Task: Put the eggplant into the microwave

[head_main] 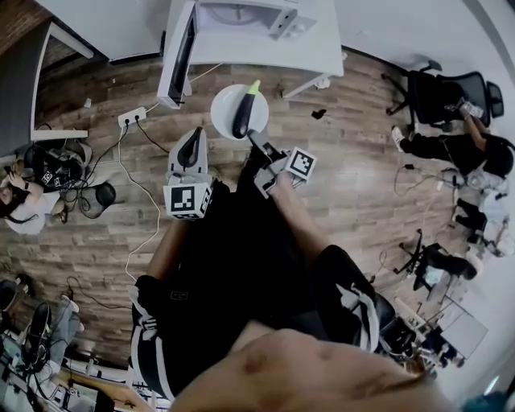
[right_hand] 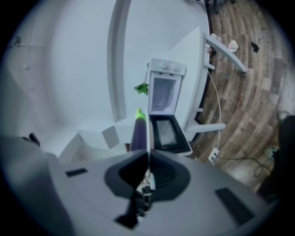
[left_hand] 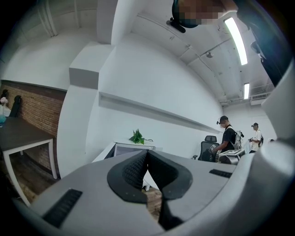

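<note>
The eggplant point(head_main: 244, 113) lies on a round white plate point(head_main: 221, 105). The plate is held in the air over the wooden floor point(head_main: 354, 169), just short of the white table point(head_main: 314, 48) that carries the microwave point(head_main: 245, 14). The eggplant's long axis runs away from the person. Its dark purple body is nearer the grippers and its light green stem end points at the microwave, whose door point(head_main: 179, 55) stands swung open.

The right gripper point(head_main: 259, 145) has its jaws pinched tight on the near rim of the plate. In the right gripper view the plate point(right_hand: 147, 133) shows edge-on as a thin white line rising from between the closed jaws of the right gripper point(right_hand: 147, 159). The eggplant point(right_hand: 138, 133) lies along the left of that line, and the open microwave point(right_hand: 165, 99) is beyond it.

The left gripper point(head_main: 193, 133) hangs just beside the plate on its left, apart from it and pointing the same way. In its own view the jaws of the left gripper point(left_hand: 146, 156) are closed together with nothing between them.
</note>
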Motion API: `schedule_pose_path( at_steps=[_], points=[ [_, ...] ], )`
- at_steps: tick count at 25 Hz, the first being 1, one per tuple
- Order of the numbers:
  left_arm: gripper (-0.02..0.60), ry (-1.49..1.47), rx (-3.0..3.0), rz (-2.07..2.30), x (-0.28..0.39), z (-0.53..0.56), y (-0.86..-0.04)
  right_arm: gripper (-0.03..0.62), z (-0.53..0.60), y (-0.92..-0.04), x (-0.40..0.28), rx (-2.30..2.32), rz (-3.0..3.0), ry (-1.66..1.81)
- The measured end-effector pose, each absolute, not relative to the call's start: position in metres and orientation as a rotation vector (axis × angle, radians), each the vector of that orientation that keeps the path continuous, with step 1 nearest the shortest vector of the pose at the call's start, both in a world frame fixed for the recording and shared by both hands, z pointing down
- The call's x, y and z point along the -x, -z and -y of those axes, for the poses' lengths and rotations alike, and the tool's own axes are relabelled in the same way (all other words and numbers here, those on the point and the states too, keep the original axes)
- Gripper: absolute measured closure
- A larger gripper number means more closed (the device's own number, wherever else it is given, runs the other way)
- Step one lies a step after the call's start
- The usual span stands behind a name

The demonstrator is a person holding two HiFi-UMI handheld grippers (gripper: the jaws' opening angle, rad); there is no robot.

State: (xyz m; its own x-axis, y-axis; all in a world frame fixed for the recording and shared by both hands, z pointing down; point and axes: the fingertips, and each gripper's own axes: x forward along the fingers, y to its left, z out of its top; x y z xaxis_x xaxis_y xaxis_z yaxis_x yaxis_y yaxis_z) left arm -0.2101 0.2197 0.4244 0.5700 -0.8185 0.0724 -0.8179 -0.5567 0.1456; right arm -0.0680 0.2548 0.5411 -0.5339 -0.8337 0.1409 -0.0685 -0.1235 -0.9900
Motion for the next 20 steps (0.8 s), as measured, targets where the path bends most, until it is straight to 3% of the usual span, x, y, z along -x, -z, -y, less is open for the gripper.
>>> schedule_pose_path(
  at_steps=[20],
  points=[
    [0.549,0.061,-2.525,1.542,0.2,-0.178,-0.426,0.556,-0.205,-0.549,0.053,0.943,-1.657,1.781]
  ],
)
